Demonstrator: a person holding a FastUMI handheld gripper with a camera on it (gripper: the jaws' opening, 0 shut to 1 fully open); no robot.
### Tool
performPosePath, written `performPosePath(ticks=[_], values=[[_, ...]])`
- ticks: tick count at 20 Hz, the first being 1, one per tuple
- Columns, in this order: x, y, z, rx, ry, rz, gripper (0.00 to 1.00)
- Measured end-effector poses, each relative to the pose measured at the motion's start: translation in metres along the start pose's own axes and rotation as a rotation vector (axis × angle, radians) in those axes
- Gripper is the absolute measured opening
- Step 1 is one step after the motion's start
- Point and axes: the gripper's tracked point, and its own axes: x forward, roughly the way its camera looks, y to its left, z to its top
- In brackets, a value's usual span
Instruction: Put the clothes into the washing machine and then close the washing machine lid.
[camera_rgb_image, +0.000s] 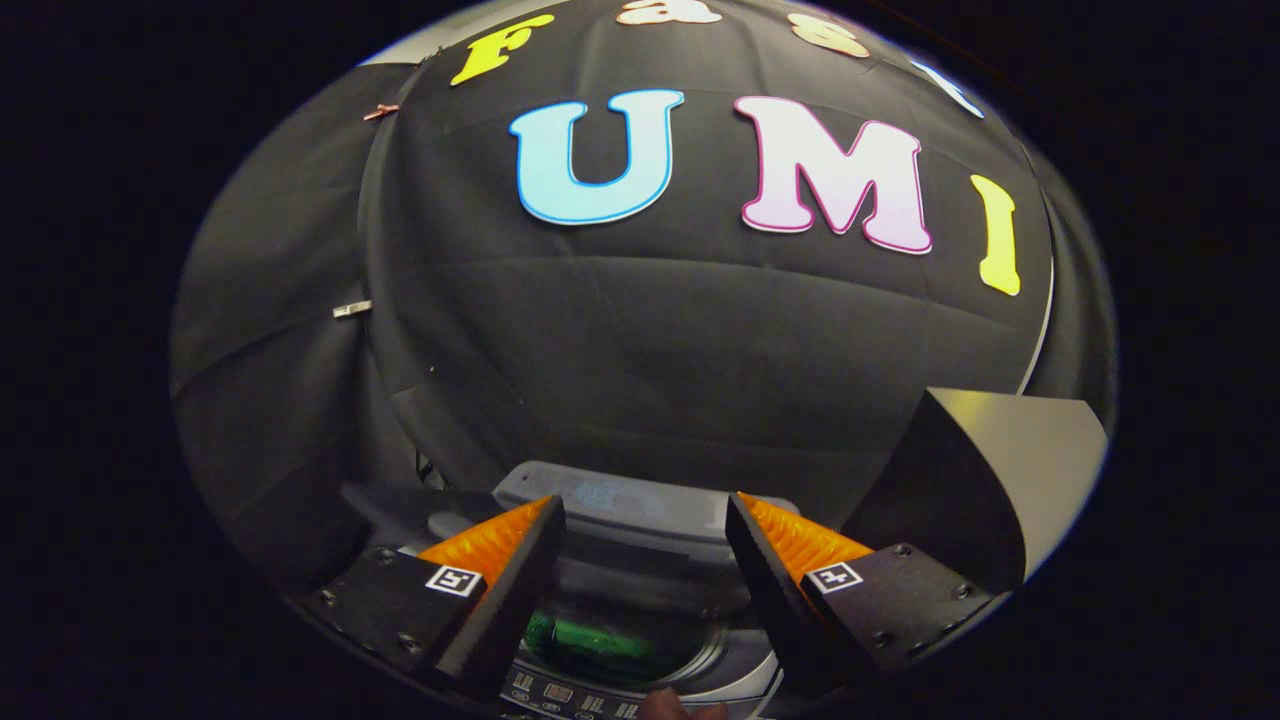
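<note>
Low in the frame the gripper (645, 560) hangs above the washing machine (640, 560), its fingers spread wide with nothing between them. Between and below the fingers, at bottom centre, the round drum opening shows, and something green (590, 640) lies inside it; this is probably the clothes already dropped in, though the view there is dark and partly hidden by the left finger. Beyond the fingertips the raised lid (620, 500) stands folded up at the back of the machine, so the closing step looks not yet done. A control panel (570, 695) runs along the near edge at the bottom of the frame. At lower right a dark box with a pale top (990, 470) stands just beside the machine. The risk from here: reaching for the lid with open fingers could slip off its smooth edge, or the lid could drop hard if released early; the box may also crowd the right finger.
</note>
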Motion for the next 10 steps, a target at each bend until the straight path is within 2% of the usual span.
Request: performPosePath(ticks=[4, 10], values=[[-0.022, -0.004, 0.011, 0.020, -0.058, -0.032, 1.00], [-0.070, -0.006, 0.063, 0.023, -0.234, -0.054, 1.00]])
